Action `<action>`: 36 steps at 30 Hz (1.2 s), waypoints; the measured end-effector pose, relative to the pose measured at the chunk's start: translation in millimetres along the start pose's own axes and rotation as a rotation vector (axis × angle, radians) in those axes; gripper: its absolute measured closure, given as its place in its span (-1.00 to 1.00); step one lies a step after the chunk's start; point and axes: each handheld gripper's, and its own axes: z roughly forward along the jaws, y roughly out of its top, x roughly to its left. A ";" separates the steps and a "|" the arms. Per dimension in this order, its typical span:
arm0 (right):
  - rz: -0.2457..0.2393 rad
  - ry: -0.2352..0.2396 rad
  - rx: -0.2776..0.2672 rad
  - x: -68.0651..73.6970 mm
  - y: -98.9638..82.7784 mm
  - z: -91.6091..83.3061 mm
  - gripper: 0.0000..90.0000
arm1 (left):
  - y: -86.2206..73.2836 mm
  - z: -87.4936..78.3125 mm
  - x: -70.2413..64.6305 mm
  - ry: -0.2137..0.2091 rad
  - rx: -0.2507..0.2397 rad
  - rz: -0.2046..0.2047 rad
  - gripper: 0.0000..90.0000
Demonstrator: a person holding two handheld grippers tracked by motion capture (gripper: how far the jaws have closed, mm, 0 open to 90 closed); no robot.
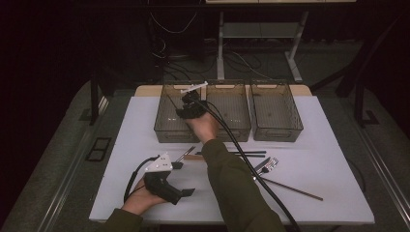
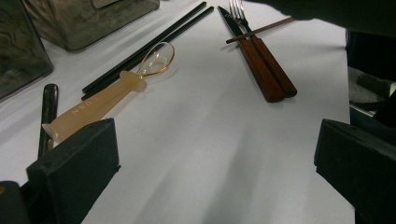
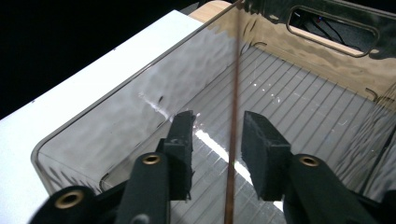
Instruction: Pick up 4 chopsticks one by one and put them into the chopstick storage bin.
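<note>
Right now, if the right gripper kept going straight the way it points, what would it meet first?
Most likely the ribbed floor of the left bin. The right gripper points down into it, jaws apart, with a thin brown chopstick running between them and no pad pressing on it. Depth is hard to judge.

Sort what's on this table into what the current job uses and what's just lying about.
In use:
right gripper, jaws open
brown chopstick between those jaws
left bin beneath it

Lying about:
black chopsticks
spoon
knife
fork
second brown chopstick
</note>
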 end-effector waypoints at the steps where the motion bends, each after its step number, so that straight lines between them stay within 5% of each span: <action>1: 0.000 0.000 0.000 0.0 0.0 0.0 0.33 | 0.0 -0.1 0.0 0.000 0.001 0.001 -1.00; 17: -0.050 0.107 -0.044 -10.3 -7.4 -57.4 -0.03 | -1.1 -1.4 1.2 0.012 -0.018 -0.011 -1.00; 27: -0.099 0.188 -0.074 -27.4 -31.5 -103.5 -0.18 | -2.0 -0.2 2.1 0.022 -0.016 -0.001 -1.00; 36: -0.137 0.223 -0.080 -35.0 -53.4 -128.3 -0.20 | -3.8 0.5 6.8 0.027 -0.012 -0.003 -1.00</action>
